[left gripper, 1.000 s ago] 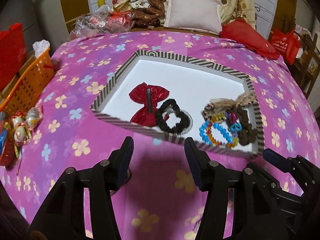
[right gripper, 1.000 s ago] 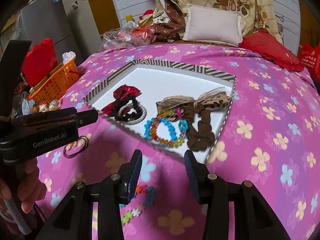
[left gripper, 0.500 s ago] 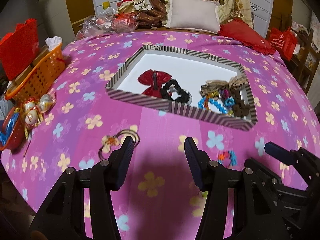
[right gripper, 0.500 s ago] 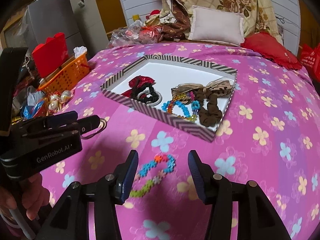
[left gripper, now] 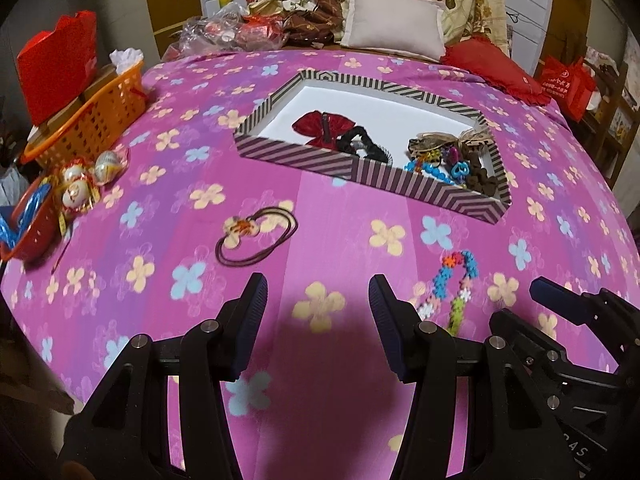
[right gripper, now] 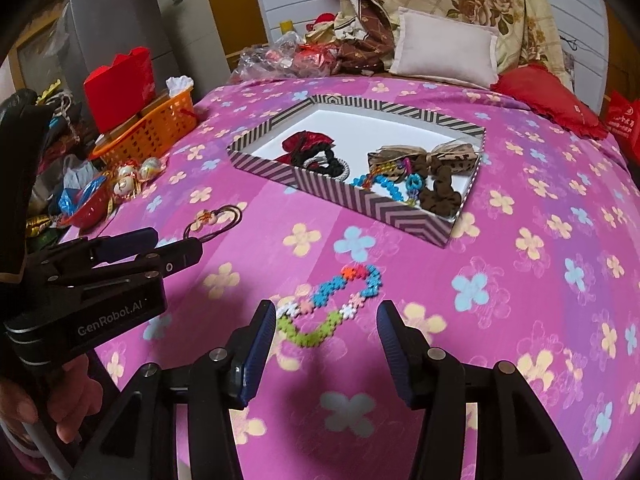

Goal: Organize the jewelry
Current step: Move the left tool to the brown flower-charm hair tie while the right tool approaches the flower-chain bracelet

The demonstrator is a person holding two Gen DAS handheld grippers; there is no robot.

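left tongs (left gripper: 316, 312): spread wide, nothing in them
right tongs (right gripper: 326, 338): also wide, colourful bracelet (right gripper: 332, 306) lying on the bed between the tips
striped box (right gripper: 400, 216): further back, holds scrunchies
only left view: red bag (left gripper: 568, 84)
only right view: fridge (right gripper: 116, 28)

You were in a home bedroom: ahead of your tongs stretched a bed under a pink flowered bedspread (left gripper: 328, 216), with a pillow (left gripper: 394, 26) and rose-patterned quilt (right gripper: 472, 0) beyond, and an orange basket (left gripper: 92, 120) to their left.
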